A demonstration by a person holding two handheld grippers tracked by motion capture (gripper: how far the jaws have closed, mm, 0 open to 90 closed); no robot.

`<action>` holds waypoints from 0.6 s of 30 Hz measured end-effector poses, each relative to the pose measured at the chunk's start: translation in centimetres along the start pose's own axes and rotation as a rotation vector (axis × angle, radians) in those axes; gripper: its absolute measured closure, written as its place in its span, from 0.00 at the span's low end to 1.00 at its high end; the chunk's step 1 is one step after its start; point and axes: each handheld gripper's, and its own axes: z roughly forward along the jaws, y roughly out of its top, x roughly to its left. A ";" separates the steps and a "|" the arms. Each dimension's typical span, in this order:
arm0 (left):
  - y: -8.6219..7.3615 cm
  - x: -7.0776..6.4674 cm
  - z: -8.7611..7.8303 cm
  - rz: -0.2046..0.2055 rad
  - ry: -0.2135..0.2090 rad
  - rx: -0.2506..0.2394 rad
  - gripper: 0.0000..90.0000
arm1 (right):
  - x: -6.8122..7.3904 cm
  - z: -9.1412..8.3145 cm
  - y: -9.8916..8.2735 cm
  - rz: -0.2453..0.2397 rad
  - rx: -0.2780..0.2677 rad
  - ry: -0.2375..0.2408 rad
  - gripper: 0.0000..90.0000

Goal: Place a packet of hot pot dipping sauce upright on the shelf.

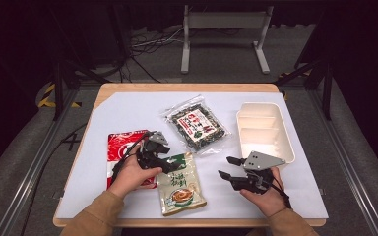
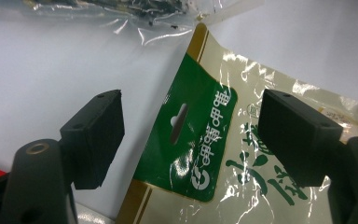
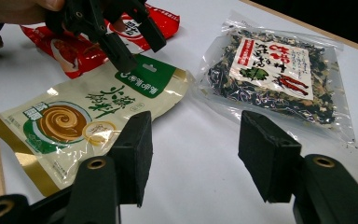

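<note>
A cream snack packet with a green header (image 1: pixel 179 184) lies flat near the table's front edge. My left gripper (image 1: pixel 169 163) hovers low over its header. In the left gripper view the gripper (image 2: pixel 193 116) is open, its jaws set wide on either side of the green header (image 2: pixel 191 140) and not touching it. To the right, my right gripper (image 1: pixel 225 166) is held just above the white sheet, open, with nothing between its jaws (image 3: pixel 198 140). The right gripper view looks over the cream packet (image 3: pixel 84 116) to the left gripper (image 3: pixel 121 37).
A red packet (image 1: pixel 120 147) lies partly under my left hand. A clear bag of dark dried bits (image 1: pixel 197 125) lies behind the cream packet, and a white divided tray (image 1: pixel 263 130) stands at the right. A white sheet (image 1: pixel 128 113) covers the wooden table.
</note>
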 end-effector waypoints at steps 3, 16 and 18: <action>-0.1 0.2 0.2 -0.006 -0.007 0.023 0.27 | 0.0 0.1 0.0 -0.002 0.002 0.002 0.50; -0.4 0.6 0.5 -0.014 -0.046 0.077 0.35 | 0.2 0.2 0.0 -0.015 0.011 0.008 0.50; -0.4 0.6 0.6 -0.017 -0.056 0.079 0.38 | 0.2 0.2 0.0 -0.015 0.013 0.010 0.50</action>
